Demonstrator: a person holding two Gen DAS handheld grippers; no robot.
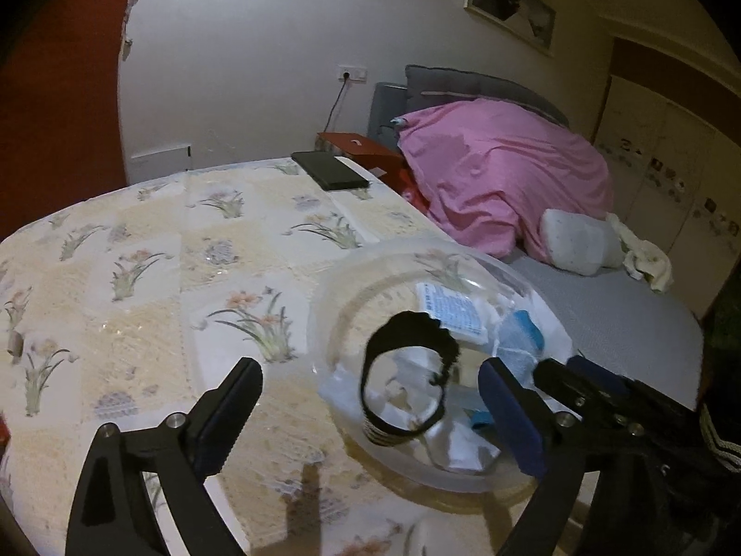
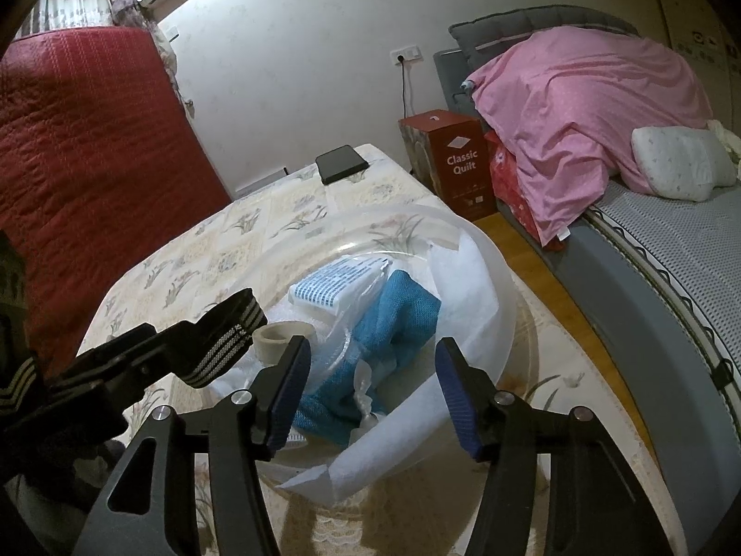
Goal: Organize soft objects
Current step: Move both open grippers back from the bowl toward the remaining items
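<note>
Left gripper (image 1: 370, 417) and right gripper (image 2: 370, 398) are both spread, pinching nothing. My black elastic band (image 1: 407, 370) sits between the left fingers, above the clear bowl (image 1: 319, 324) at the near right. If it snags a fingertip, which I cannot tell, it could drop outside the rim.

Desk (image 1: 139, 250): floral top bare left of the clear bowl (image 2: 486, 287), a black phone (image 1: 329, 170) at the far edge; bowl crowded with blue cloth (image 2: 407, 315) and white packets; bed (image 2: 671, 250) flanks the right.
</note>
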